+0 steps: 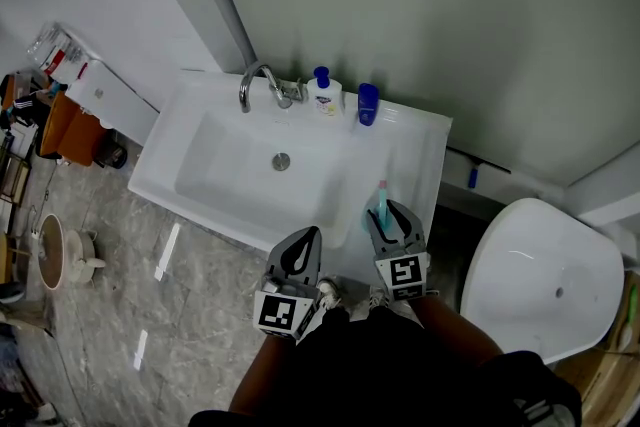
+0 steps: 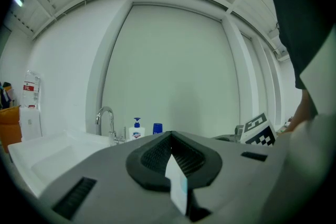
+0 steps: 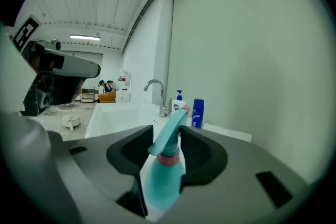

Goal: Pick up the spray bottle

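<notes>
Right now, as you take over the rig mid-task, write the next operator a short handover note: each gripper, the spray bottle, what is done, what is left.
Left gripper: shut, empty, near the front edge of the sink.
Right gripper: fingers closed on the spray bottle, one on each side.
Spray bottle: upright at the sink's right ledge, apparently not lifted yet.
Done: reach and grip.
Left: lift the bottle clear.
</notes>
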{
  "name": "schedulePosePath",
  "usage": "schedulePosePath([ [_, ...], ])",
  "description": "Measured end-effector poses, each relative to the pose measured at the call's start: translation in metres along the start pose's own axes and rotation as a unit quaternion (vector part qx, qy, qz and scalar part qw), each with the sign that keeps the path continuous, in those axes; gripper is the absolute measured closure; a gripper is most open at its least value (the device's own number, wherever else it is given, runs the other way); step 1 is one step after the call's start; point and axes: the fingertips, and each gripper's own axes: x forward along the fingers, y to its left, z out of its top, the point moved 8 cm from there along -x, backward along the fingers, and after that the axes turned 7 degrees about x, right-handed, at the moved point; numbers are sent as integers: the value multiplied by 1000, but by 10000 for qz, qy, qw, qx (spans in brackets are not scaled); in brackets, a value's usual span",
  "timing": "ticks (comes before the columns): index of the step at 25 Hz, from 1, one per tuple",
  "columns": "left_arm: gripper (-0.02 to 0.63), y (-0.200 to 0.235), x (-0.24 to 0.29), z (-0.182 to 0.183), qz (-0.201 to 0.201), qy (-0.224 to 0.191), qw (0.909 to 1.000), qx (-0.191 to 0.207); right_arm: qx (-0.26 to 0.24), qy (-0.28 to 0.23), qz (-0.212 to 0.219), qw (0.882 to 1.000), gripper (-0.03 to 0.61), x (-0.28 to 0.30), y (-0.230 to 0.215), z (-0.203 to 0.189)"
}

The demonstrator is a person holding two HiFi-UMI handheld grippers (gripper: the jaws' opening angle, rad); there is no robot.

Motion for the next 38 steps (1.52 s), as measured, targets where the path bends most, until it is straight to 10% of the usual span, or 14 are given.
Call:
schedulePosePath([
  [17,617,3,-1,2,-57,-63,10000,-35,-76,23,-102,9999,491,-3,-4,5],
  [38,617,3,1,3,-114,-298,9995,28,-292,-1259,221,9914,491,-33,0,97],
])
